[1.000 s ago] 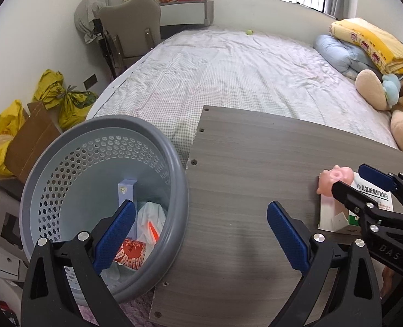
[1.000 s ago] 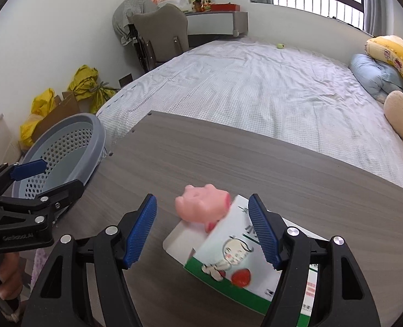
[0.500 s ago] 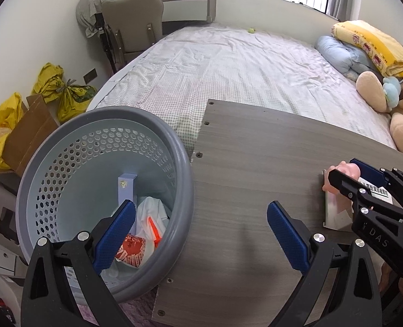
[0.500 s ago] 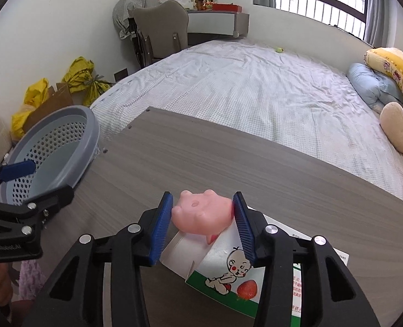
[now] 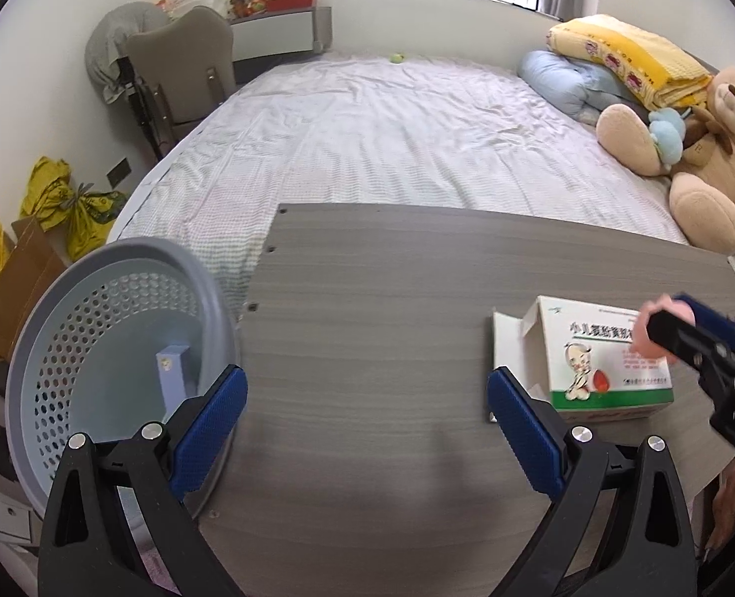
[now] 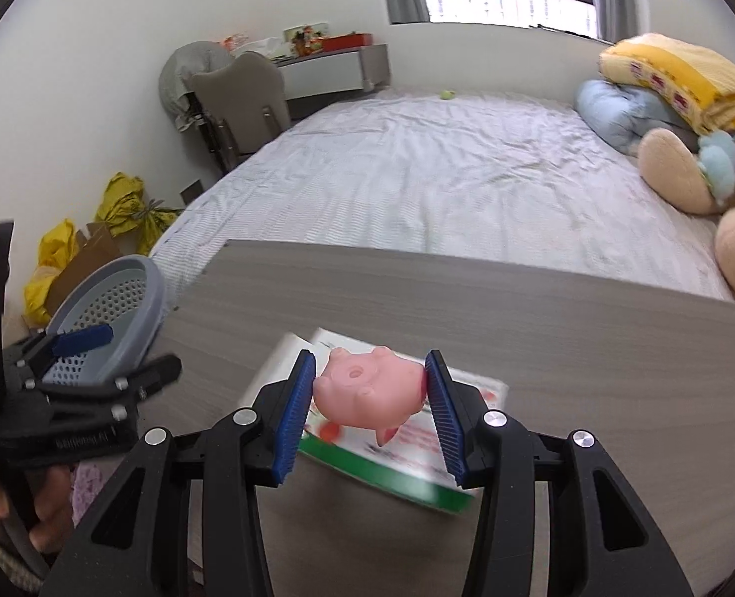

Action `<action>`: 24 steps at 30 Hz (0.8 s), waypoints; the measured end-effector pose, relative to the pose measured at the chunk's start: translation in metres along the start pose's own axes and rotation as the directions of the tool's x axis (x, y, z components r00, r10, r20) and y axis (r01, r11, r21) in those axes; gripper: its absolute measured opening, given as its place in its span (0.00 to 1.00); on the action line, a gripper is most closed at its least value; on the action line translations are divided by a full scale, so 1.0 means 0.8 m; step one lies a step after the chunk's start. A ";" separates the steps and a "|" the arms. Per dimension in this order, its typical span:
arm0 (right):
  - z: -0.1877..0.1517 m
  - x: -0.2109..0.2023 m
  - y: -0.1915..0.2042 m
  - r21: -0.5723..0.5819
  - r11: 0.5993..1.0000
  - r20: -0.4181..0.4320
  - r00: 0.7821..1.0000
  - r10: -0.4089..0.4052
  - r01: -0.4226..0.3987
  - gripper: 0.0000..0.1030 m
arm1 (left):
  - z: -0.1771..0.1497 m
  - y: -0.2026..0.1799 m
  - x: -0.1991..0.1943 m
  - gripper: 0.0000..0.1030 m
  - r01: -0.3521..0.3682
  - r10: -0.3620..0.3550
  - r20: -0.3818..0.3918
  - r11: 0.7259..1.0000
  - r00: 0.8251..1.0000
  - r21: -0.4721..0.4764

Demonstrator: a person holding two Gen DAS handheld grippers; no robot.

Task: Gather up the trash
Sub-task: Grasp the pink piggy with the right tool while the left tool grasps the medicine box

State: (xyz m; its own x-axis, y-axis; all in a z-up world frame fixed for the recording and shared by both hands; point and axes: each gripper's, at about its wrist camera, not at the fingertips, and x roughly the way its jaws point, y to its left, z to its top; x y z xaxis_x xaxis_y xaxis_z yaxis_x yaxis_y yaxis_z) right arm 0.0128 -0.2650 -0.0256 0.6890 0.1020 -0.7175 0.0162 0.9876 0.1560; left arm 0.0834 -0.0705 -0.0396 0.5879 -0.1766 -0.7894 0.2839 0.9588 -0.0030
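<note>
Basket (image 5: pixel 114 348) sits at the worktop's (image 5: pixel 392 348) left edge, tilted, w/ a pale blue box (image 5: pixel 172 373) standing inside. It now shows further left in the left-wrist view than a sec ago, so the left tool (image 5: pixel 367 428) has swung toward the worktop's middle. Its pads are wide apart, nothing between them, touching nothing – just hovering over bare wood grain.

Moving right: the medicine carton (image 5: pixel 601 358) lies flat on the worktop, flap open, now fully uncovered. A sec ago the pink pig toy (image 6: pixel 370 393) rested on it w/ the right tool's pads standing clear either side. Now the right tool (image 6: pixel 370 413) is clamped on the pig, one blue pad pressing each flank, about half-open width, and the pig hangs above the carton, no longer on it. Carton is blurred below, so the hand is in motion.

Meaning, imo: pickup is done, the pig is next for the basket, well apart to the left. Carton is yet to be collected, prob. by whichever tool frees up.
</note>
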 end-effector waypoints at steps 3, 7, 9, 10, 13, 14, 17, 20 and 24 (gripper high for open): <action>-0.024 -0.009 -0.023 0.034 0.999 -0.023 0.999 -0.031 0.032 0.43 | 0.013 -0.014 0.008 0.92 0.005 -0.005 0.010 1.000 1.000 0.019; -0.054 -0.021 -0.044 0.073 0.996 -0.050 0.998 -0.044 0.048 0.43 | 0.036 -0.035 0.020 0.92 0.002 -0.004 0.033 0.999 0.999 0.052; -0.066 -0.026 -0.052 0.086 0.995 -0.056 0.997 -0.050 0.055 0.43 | 0.047 -0.043 0.027 0.92 0.005 -0.007 0.040 0.998 0.999 0.061; -0.070 -0.028 -0.054 0.090 0.994 -0.060 0.997 -0.053 0.058 0.42 | 0.052 -0.046 0.031 0.92 0.006 -0.008 0.043 0.998 0.999 0.064; -0.082 -0.036 -0.060 0.111 0.992 -0.063 0.997 -0.043 0.050 0.42 | 0.068 -0.058 0.048 0.92 0.007 -0.010 0.040 0.997 0.999 0.080; -0.086 -0.037 -0.062 0.113 0.992 -0.067 0.997 -0.044 0.052 0.42 | 0.072 -0.062 0.053 0.92 0.004 -0.008 0.038 0.996 0.999 0.087; -0.094 -0.033 -0.066 0.121 0.991 -0.082 0.996 -0.039 0.049 0.42 | 0.079 -0.075 0.077 0.92 -0.015 0.012 0.021 0.993 1.000 0.117; -0.096 -0.027 -0.070 0.131 0.990 -0.085 0.996 -0.038 0.049 0.42 | 0.079 -0.082 0.094 0.92 -0.024 0.023 0.006 0.990 1.000 0.136; -0.090 -0.021 -0.074 0.130 0.990 -0.080 0.996 -0.037 0.048 0.42 | 0.076 -0.090 0.106 0.92 -0.007 0.009 -0.012 0.985 1.000 0.171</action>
State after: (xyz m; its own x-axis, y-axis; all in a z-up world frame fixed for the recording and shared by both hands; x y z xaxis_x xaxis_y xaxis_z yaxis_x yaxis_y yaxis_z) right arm -0.0517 -0.3166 -0.0714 0.6277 0.0742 -0.7749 0.1432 0.9675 0.2086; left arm 0.1589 -0.1681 -0.0690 0.5815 -0.1657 -0.7965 0.4055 0.9078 0.1072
